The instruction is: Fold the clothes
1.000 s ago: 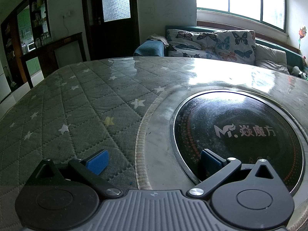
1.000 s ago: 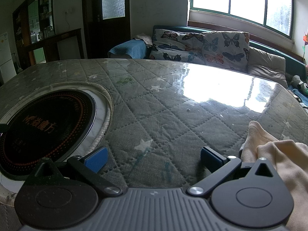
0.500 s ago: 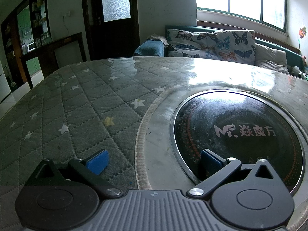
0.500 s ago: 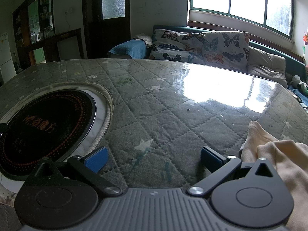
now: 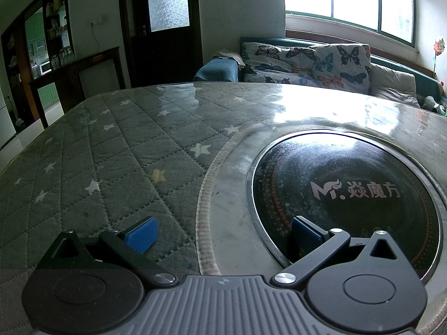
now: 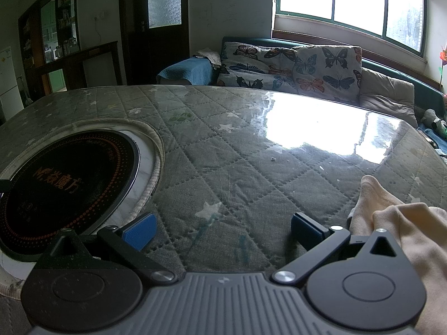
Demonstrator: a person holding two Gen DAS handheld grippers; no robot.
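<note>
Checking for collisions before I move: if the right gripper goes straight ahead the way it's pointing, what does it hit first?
Probably nothing soon. The right gripper is open over bare quilted table cover; the cream garment lies off to its right and the round cooktop to its left. Depth is hard to judge.

Left gripper (image 5: 223, 233), lower frame: ribbed grey body, 2 black round housings, black linkage arms with silver screws, 2 blue pads (image 5: 141, 234). Right gripper (image 6: 222, 230) looks identical.
</note>
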